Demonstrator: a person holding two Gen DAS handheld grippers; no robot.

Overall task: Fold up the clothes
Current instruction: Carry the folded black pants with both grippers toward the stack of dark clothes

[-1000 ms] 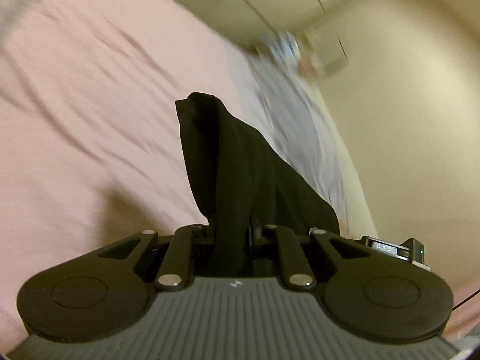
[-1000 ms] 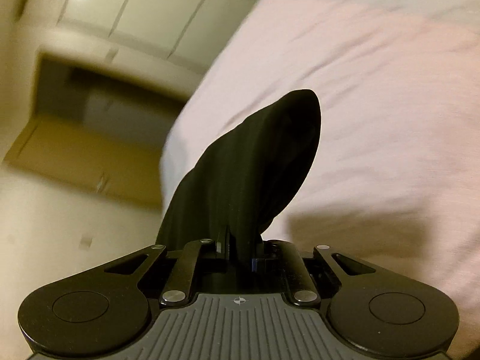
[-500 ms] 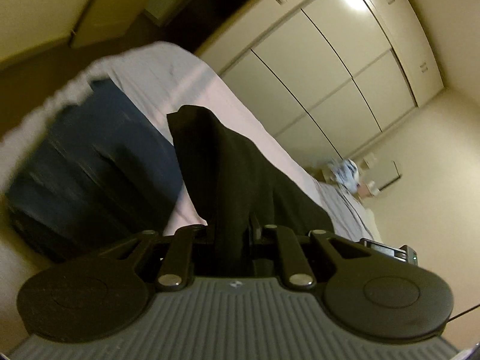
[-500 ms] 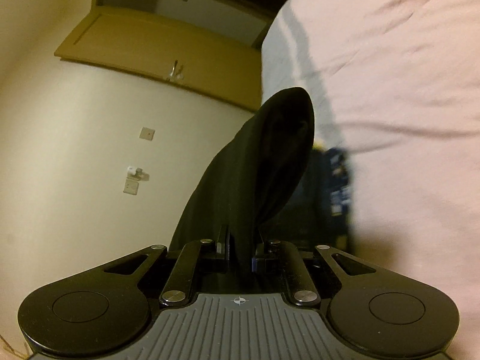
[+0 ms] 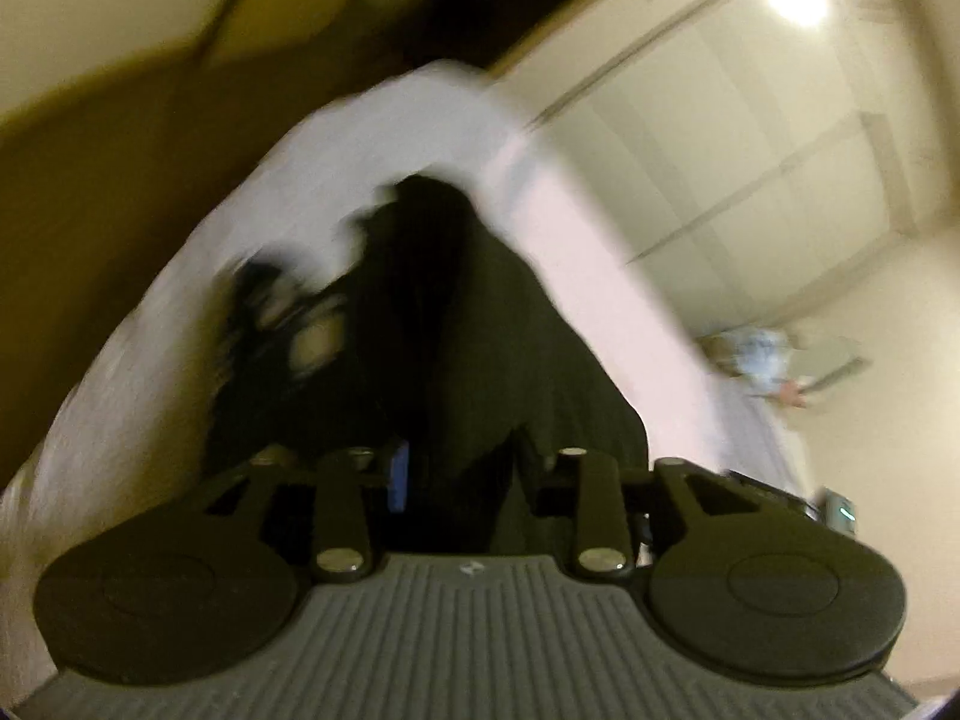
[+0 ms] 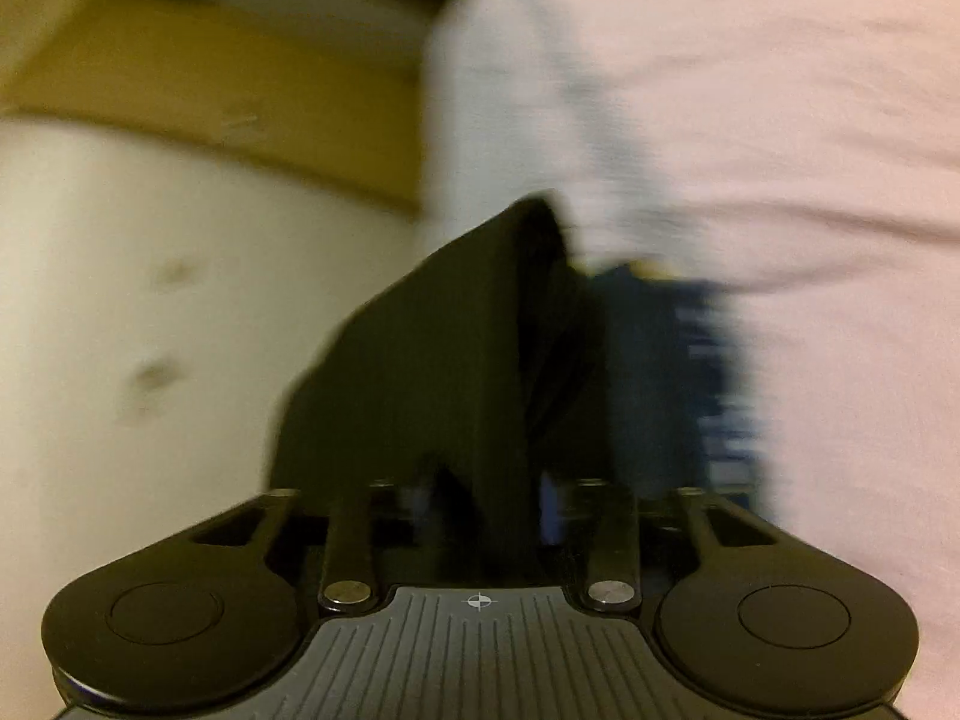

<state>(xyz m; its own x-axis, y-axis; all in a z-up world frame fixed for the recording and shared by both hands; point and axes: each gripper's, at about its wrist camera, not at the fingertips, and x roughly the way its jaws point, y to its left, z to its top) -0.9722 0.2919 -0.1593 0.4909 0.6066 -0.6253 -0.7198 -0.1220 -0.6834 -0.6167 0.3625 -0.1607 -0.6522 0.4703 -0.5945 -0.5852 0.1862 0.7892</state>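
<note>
My left gripper point(image 5: 462, 474) and right gripper point(image 6: 480, 498) have just been opening, jaws now parted; the black garment point(image 5: 456, 324) between them, probably released through blur, above the blue clothes point(image 6: 672, 360).

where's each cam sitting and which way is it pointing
Left wrist: on the left gripper, looking forward and down along its fingers at black cloth over the bed; wardrobe behind.
Right wrist: on the right gripper, angled down at the black cloth, the bed edge and the wall.
Shared: cloth, bed, jaws parted and just opening.
</note>
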